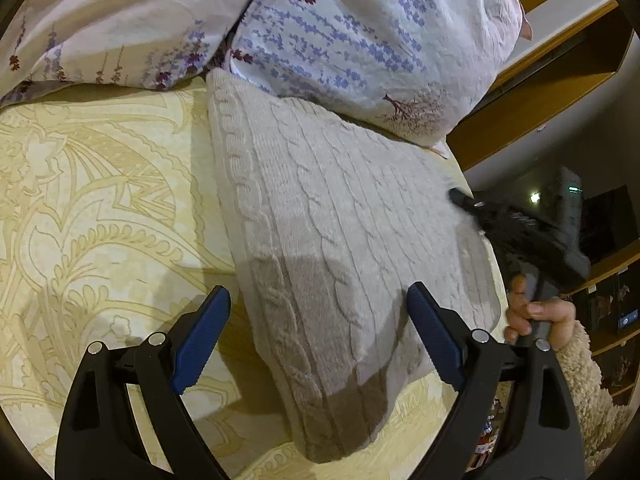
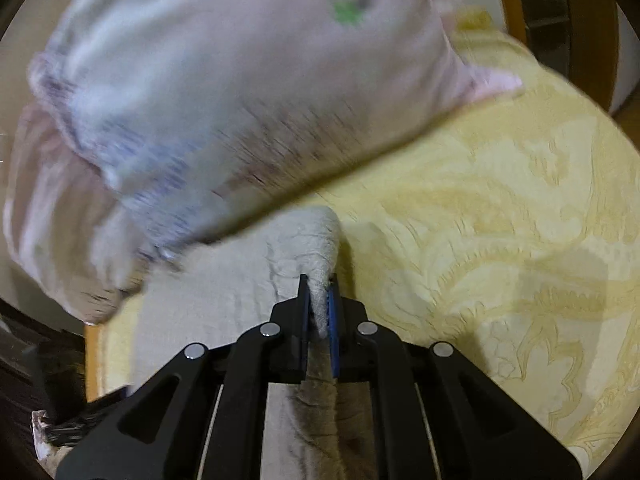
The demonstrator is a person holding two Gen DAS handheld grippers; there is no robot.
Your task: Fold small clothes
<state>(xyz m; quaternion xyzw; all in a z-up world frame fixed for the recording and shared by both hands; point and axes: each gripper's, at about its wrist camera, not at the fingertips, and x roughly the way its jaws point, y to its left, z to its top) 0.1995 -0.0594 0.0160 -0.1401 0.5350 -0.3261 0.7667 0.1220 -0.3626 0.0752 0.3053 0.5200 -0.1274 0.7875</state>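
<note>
Gripping a raised fold of the cream cable-knit sweater (image 2: 320, 248), our right gripper (image 2: 319, 304) has its blue pads pressed together on the cloth, the pinched ridge running up toward 12 o'clock in the right wrist view. We can read no brand, label or writing on any of the fabric; the only marks are a blurred green spot on the floral pillow (image 2: 240, 92) and printed lavender sprigs on the same pillow (image 1: 360, 32) in the left wrist view.

From the left wrist camera, the sweater (image 1: 340, 232) lies folded into a rough rectangle on the yellow patterned bedspread (image 1: 100, 200), its far end tucked under the pillow at 12 o'clock. Our left gripper (image 1: 318, 332) hangs over the near part of the garment with its fingers spread wide and nothing between them; one blue pad (image 1: 202, 340) sits above the bedspread just off the sweater's edge at 9 o'clock, the other over the knit.

At 3 o'clock in that view, our right hand (image 1: 536, 312) holds the other tool (image 1: 520, 224), whose tip meets the sweater's far edge. Wooden shelving (image 1: 540, 92) stands beyond the bed at 2 o'clock.
</note>
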